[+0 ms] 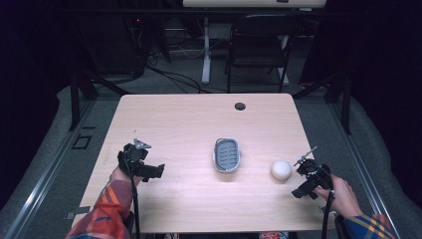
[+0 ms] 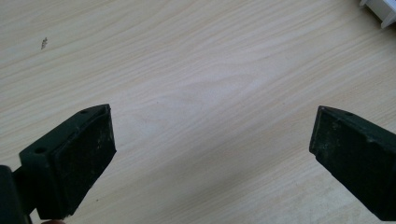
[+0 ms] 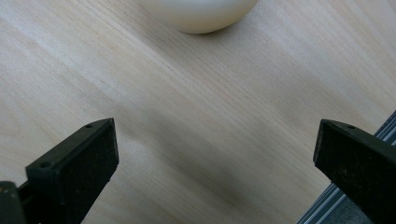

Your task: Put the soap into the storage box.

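My right hand-held gripper (image 1: 304,175) agape, empty, just beside cream ball (image 1: 281,170) on counter (image 1: 189,119); left hand-held gripper (image 1: 149,172) likewise agape, empty.

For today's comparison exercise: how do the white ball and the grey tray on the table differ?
The white ball is round and solid; the grey tray is oblong, with a rim and ribbed floor. The ball is smaller than the tray. The ball lies close to the right claw; the tray sits mid-table. Both rest untouched on the table.
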Demonstrator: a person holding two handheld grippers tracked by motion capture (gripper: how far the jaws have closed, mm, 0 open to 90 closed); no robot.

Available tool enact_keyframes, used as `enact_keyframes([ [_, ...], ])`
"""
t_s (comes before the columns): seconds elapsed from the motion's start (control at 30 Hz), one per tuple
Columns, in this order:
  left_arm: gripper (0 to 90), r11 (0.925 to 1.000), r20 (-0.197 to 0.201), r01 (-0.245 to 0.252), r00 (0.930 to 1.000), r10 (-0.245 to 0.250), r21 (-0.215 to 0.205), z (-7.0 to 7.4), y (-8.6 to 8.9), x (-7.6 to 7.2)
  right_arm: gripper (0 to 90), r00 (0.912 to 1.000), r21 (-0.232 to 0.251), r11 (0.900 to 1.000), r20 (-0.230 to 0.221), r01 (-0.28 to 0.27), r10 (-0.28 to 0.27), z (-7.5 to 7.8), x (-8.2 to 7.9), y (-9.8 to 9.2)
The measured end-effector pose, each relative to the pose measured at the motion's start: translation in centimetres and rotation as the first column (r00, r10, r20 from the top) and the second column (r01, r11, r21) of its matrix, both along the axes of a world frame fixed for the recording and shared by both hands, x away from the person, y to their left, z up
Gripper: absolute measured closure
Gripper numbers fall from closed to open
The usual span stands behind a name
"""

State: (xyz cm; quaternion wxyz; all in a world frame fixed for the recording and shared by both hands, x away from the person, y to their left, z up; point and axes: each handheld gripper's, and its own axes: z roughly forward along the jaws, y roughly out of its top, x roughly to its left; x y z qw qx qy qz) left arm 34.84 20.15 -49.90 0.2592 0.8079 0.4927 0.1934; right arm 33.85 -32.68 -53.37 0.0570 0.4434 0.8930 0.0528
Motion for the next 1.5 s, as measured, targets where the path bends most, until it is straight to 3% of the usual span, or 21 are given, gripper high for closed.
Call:
enact_keyframes([
  [0.07, 0.3, 1.0000, -0.003, 0.002, 1.0000, -0.002, 0.000, 0.0, 0.0, 0.1, 0.0, 0.9997, 0.034, 0.999, 0.020, 0.013, -0.014, -0.3, -0.1, 0.1],
  [0.3, 0.3, 0.9998, -0.007, -0.011, 0.9999, 0.011, 0.017, -0.1, -0.1, 0.1, 0.0, 0.9984, 0.022, 0.998, 0.003, 0.056, -0.056, -0.6, 0.3, -0.1],
  [0.33, 0.3, 0.9998, -0.009, -0.008, 0.9999, 0.008, 0.016, -0.1, 0.1, 0.0, 0.0, 0.9955, 0.080, 0.993, 0.025, 0.089, -0.092, -1.0, 0.3, 0.0],
  [0.4, 0.3, 0.9998, -0.006, -0.016, 0.9999, 0.016, 0.013, 0.0, 0.1, -0.1, 0.0, 0.9994, 0.004, 1.000, -0.027, 0.023, -0.023, -0.2, 0.8, 0.0],
  [0.43, 0.3, 0.9998, -0.004, -0.016, 0.9999, 0.016, 0.015, 0.0, 0.1, -0.1, 0.0, 0.9972, 0.071, 0.995, 0.022, 0.070, -0.072, -0.9, 0.6, 0.2],
  [0.5, 0.3, 0.9997, -0.005, -0.013, 0.9999, 0.013, 0.019, 0.0, 0.1, -0.1, 0.0, 0.9952, 0.098, 0.991, 0.036, 0.087, -0.091, -1.1, 0.5, 0.4],
  [0.53, 0.3, 0.9996, -0.003, -0.014, 0.9999, 0.014, 0.026, 0.0, 0.0, 0.0, 0.0, 0.9995, 0.018, 1.000, -0.028, 0.018, -0.018, -0.3, 1.1, 0.3],
  [0.63, 0.3, 0.9995, -0.005, -0.016, 0.9999, 0.016, 0.026, -0.1, 0.0, 0.1, 0.0, 0.9987, 0.062, 0.997, 0.014, 0.047, -0.048, -0.6, 1.0, 0.5],
  [0.67, 0.3, 0.9996, -0.013, -0.012, 0.9998, 0.012, 0.025, -0.1, 0.0, 0.1, 0.0, 0.9998, 0.017, 1.000, -0.016, 0.011, -0.011, -0.1, 1.4, 0.5],
  [0.7, 0.3, 0.9996, -0.013, -0.012, 0.9998, 0.012, 0.025, -0.1, 0.0, 0.1, 0.0, 0.9998, 0.017, 1.000, -0.016, 0.011, -0.011, -0.1, 1.4, 0.5],
  [0.73, 0.3, 0.9996, -0.013, -0.011, 0.9999, 0.011, 0.027, -0.1, 0.1, 0.1, 0.0, 0.9997, 0.026, 1.000, -0.023, -0.001, 0.002, -0.1, 1.5, 0.7],
  [0.77, 0.3, 0.9996, -0.013, -0.011, 0.9999, 0.011, 0.027, -0.1, 0.1, 0.1, 0.0, 0.9989, 0.110, 0.993, 0.013, 0.044, -0.045, -0.7, 1.2, 0.9],
  [0.8, 0.3, 0.9996, -0.011, -0.012, 0.9999, 0.012, 0.027, -0.1, 0.0, 0.0, 0.0, 0.9984, 0.042, 0.999, -0.049, -0.024, 0.027, 0.0, 1.7, 0.8],
  [0.83, 0.2, 0.9996, -0.011, -0.012, 0.9999, 0.012, 0.027, -0.1, 0.0, 0.0, 0.0, 0.9952, -0.008, 0.998, -0.070, -0.070, 0.069, 0.5, 2.0, 0.8],
  [0.93, 0.2, 0.9994, -0.013, -0.008, 0.9999, 0.009, 0.035, -0.1, -0.1, 0.1, 0.0, 0.9997, 0.056, 0.998, 0.011, -0.023, 0.022, 0.1, 1.6, 1.2],
  [1.1, 0.2, 0.9994, -0.016, -0.004, 0.9999, 0.005, 0.035, -0.1, -0.1, 0.1, 4.1, 0.9988, 0.008, 0.999, 0.019, -0.046, 0.045, 0.3, 2.4, 1.2],
  [1.23, 0.2, 0.9994, -0.017, -0.001, 0.9999, 0.002, 0.035, -0.1, -0.1, 0.1, 4.3, 0.9970, 0.022, 0.997, 0.037, -0.068, 0.068, 0.5, 2.9, 1.3],
  [1.27, 0.2, 0.9994, -0.018, -0.001, 0.9998, 0.002, 0.035, -0.1, -0.1, 0.1, 3.3, 0.9969, 0.052, 0.997, 0.050, -0.064, 0.061, 0.3, 2.9, 1.4],
  [1.37, 0.2, 0.9994, -0.021, -0.001, 0.9998, 0.002, 0.035, -0.2, -0.1, 0.2, 0.0, 0.9957, 0.048, 0.996, 0.056, -0.076, 0.074, 0.2, 3.2, 1.9],
  [1.43, 0.2, 0.9995, -0.024, 0.002, 0.9997, -0.001, 0.033, -0.2, -0.1, 0.2, 0.0, 0.9923, 0.030, 0.992, 0.022, -0.123, 0.122, 0.5, 3.7, 2.0],
  [1.5, 0.2, 0.9994, -0.025, 0.003, 0.9997, -0.002, 0.034, -0.2, -0.1, 0.2, 0.0, 0.9954, 0.076, 0.993, 0.045, -0.088, 0.085, 0.1, 3.7, 2.4],
])
